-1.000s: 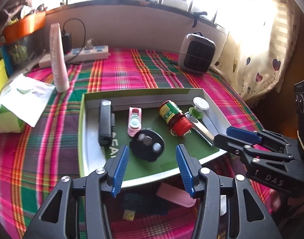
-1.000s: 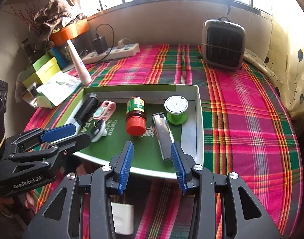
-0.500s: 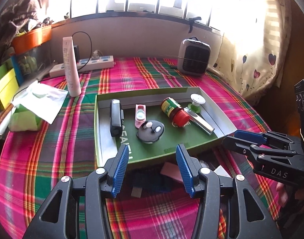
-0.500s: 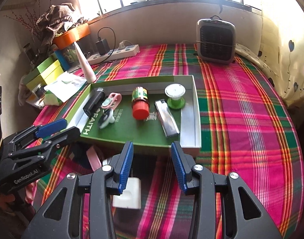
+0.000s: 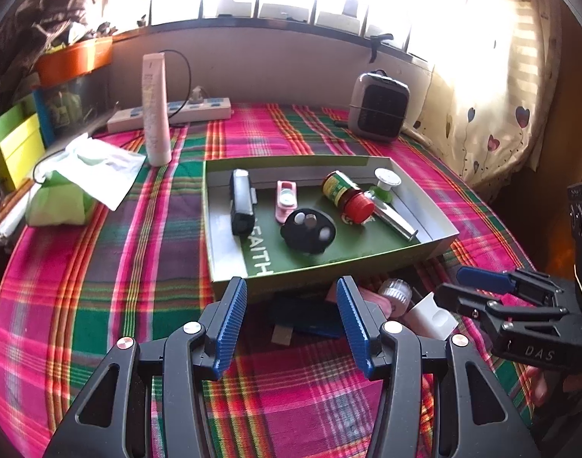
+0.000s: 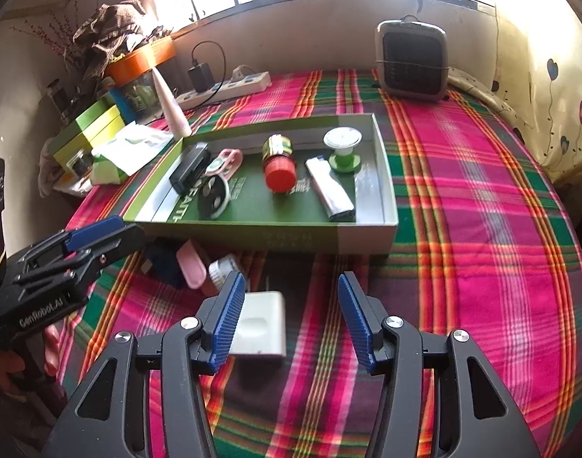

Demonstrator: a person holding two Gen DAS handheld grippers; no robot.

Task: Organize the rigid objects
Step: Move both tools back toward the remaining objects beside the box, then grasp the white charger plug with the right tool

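Fingers (image 5: 229,320) of left gripper (image 5: 291,320) spread, empty; right gripper (image 6: 291,316) opening, its finger partly hiding white charger (image 6: 262,322).

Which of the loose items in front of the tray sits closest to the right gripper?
The white charger block, right beside the right gripper; the pink case lies farther left.

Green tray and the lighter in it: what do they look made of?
Green tray: looks like cardboard, matte, a box lid; thin folded walls, printed lettering on the floor, though coated board can't be ruled out. Lighter: apparently metal-cased, brushed silver; it gives a streaky shine, but could be metallised plastic.
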